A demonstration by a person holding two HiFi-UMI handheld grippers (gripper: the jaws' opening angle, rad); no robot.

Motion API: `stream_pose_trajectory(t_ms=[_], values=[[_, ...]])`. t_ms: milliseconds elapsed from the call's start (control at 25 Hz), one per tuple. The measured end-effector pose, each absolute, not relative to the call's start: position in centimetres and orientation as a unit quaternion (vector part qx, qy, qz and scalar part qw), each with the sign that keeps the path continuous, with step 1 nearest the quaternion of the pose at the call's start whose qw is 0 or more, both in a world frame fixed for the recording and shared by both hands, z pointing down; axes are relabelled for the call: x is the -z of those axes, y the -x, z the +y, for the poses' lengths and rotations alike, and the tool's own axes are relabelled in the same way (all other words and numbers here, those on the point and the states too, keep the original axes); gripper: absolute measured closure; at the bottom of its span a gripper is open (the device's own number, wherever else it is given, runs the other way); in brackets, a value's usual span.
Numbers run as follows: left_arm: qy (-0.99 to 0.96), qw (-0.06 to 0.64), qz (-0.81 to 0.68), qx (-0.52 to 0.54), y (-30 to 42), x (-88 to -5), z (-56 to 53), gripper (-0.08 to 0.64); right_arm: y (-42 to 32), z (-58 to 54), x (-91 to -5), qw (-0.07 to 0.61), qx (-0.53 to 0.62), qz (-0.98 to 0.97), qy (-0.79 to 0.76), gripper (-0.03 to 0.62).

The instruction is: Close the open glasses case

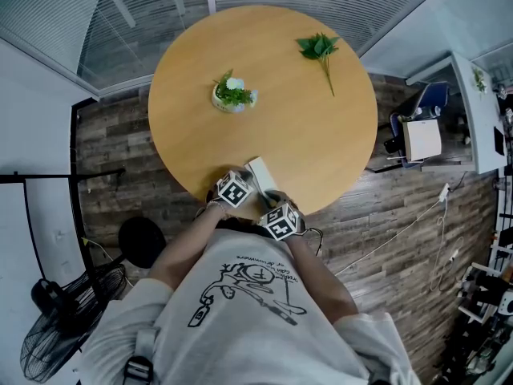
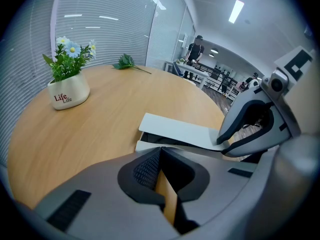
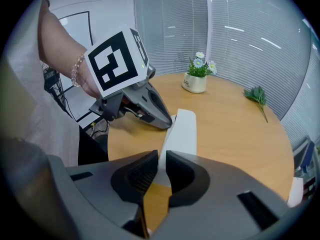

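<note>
The white glasses case [image 1: 260, 172] lies near the table's front edge, its lid [image 2: 176, 131] raised a little over the base [image 2: 146, 146] with a dark gap between them. My left gripper [image 2: 160, 153] is shut and empty, its tips against the case's near side; the right gripper view shows it [image 3: 150, 111] pressing on the case [image 3: 183, 130]. My right gripper [image 3: 161, 160] is closed on the case's end, with white showing between its pads. From the left gripper view, the right gripper [image 2: 250, 126] clasps the lid's far end. Both grippers [image 1: 250, 184] [image 1: 269, 200] crowd the case.
The round wooden table [image 1: 264, 79] carries a small white pot of flowers [image 1: 232, 95] [image 2: 67, 86] at mid left and a loose green sprig [image 1: 321, 50] at the far right. The case is close to the rim. A fan [image 1: 60, 327] stands on the floor at left.
</note>
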State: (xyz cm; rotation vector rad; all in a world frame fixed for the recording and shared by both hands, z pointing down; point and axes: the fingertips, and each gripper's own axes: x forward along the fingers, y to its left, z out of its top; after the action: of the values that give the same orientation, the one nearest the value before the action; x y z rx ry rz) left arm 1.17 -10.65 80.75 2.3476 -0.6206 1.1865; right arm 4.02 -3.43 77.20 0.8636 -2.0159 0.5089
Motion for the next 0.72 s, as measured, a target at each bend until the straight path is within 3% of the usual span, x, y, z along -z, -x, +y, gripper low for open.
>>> stream_pose_trajectory(t_ms=[720], values=[[-0.848,0.219,-0.221,-0.43,-1.21,-80.63,-10.53,0.54,-4.21,-3.17,-77.6,0.437,-0.213,-0.806,-0.337,0.545]])
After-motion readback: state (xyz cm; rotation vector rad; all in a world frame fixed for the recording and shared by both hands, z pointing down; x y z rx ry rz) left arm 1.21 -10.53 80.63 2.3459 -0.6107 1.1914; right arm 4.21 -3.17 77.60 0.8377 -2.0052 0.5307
